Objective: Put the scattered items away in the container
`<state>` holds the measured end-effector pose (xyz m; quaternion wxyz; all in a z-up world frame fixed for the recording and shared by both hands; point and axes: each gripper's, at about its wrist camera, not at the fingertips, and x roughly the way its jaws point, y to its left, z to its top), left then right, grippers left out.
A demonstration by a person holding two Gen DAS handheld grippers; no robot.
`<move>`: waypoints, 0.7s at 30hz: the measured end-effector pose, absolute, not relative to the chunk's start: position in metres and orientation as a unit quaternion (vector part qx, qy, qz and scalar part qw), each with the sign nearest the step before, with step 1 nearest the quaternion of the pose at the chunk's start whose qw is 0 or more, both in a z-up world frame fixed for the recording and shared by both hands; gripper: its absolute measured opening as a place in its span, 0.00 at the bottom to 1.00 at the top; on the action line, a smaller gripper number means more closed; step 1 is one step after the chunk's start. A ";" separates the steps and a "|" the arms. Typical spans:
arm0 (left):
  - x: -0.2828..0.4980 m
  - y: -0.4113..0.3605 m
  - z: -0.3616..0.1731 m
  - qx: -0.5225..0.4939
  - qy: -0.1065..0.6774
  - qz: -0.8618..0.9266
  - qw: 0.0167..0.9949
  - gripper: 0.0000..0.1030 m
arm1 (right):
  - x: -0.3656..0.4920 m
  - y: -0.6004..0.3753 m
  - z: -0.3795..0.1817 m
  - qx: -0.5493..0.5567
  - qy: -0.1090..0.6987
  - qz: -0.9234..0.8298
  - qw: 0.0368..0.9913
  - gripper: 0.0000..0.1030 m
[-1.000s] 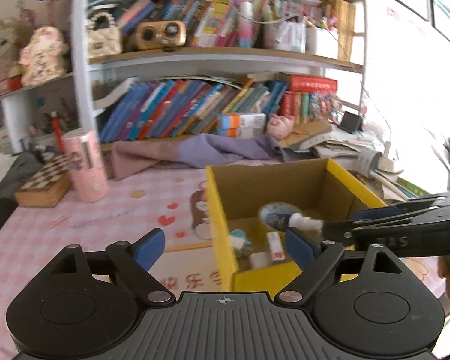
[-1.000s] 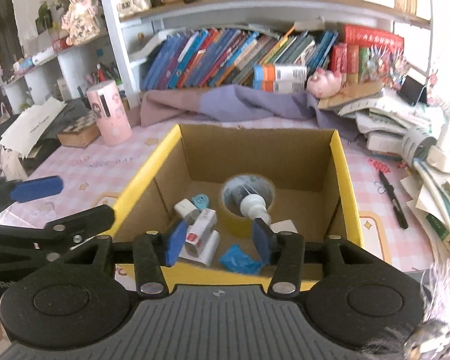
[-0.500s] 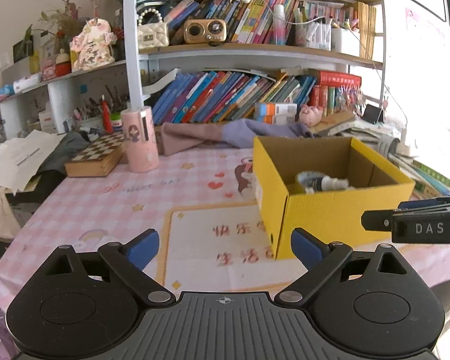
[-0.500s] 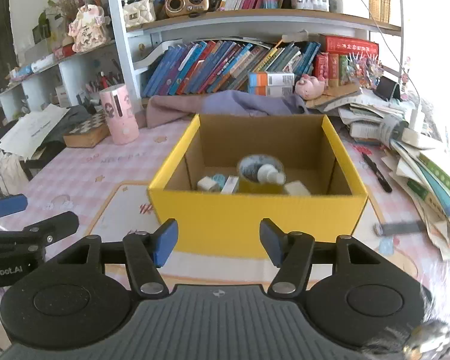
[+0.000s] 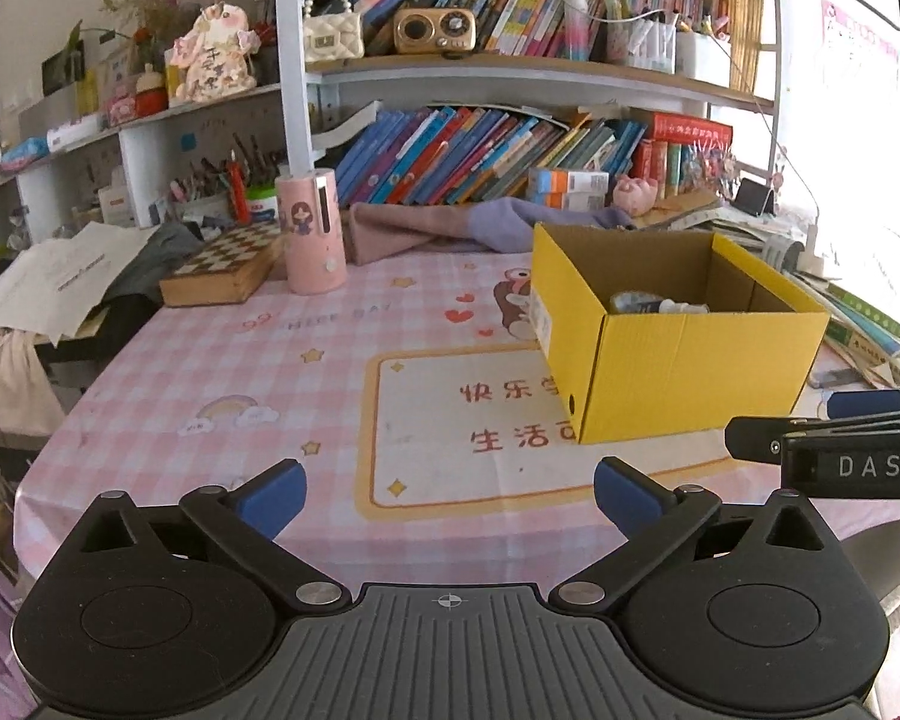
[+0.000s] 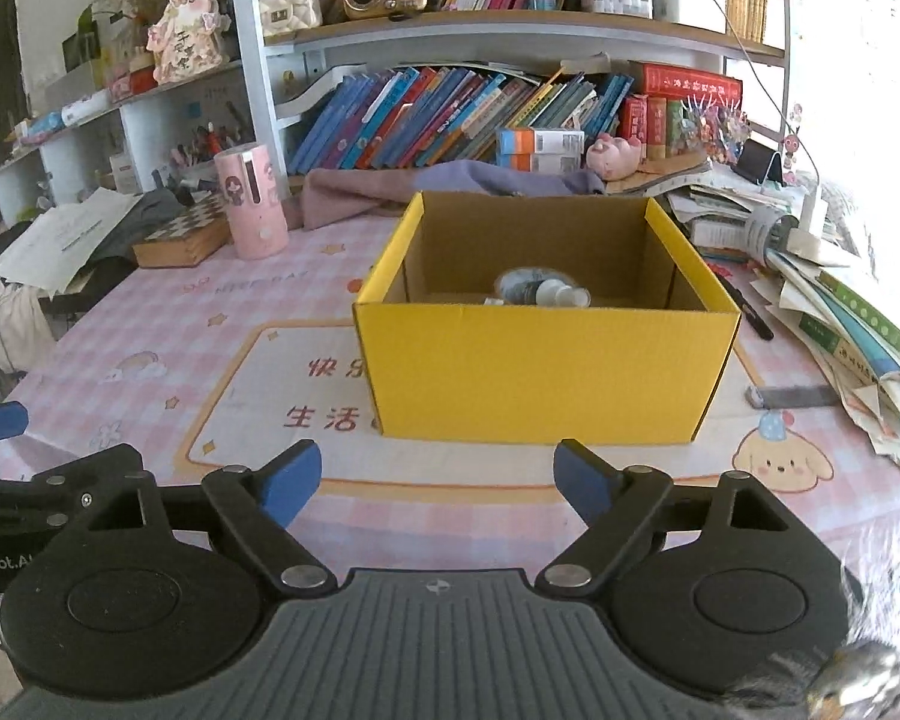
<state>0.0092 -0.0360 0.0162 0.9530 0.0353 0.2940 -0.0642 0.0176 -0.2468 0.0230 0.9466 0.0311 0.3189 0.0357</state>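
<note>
- Yellow cardboard forms the box (image 6: 546, 372), which stands on the pink checked tablecloth (image 5: 222, 372) just in front of the bookshelf clutter; it serves as the container.
- Inside it, a small spray bottle (image 6: 561, 294) is seen lying across a roll of tape (image 6: 519, 282); anything deeper is hidden by the near wall.
- No loose item is visible on the printed mat (image 5: 450, 420) in front of the box, so the collecting step is judged to be finished or nearly so — a black pen (image 6: 747, 315) and a flat grey strip (image 6: 792, 397) beside the paper stack on the right may or may not count as scattered.
- The right gripper (image 6: 438, 477) is held short of the box with nothing between its blue pads, and its jaws are opening.
- The left gripper (image 5: 447, 495) is aimed at the bare mat, jaws spread wide and opening a little more, likewise empty.
- If the pen is to be tidied, a reach past the right wall of the box is called for — with the jaws turned across the pen's thin shaft and lowered close to the cloth.
</note>
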 end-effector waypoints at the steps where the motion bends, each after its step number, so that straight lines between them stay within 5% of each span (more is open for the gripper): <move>1: 0.009 -0.035 0.016 0.035 0.297 -0.065 0.952 1.00 | 0.017 -0.246 0.022 0.031 0.321 0.035 0.946 0.85; 21: 0.009 -0.032 0.001 0.028 0.346 -0.068 0.935 1.00 | 0.005 -0.239 0.014 0.024 0.354 0.024 0.935 0.95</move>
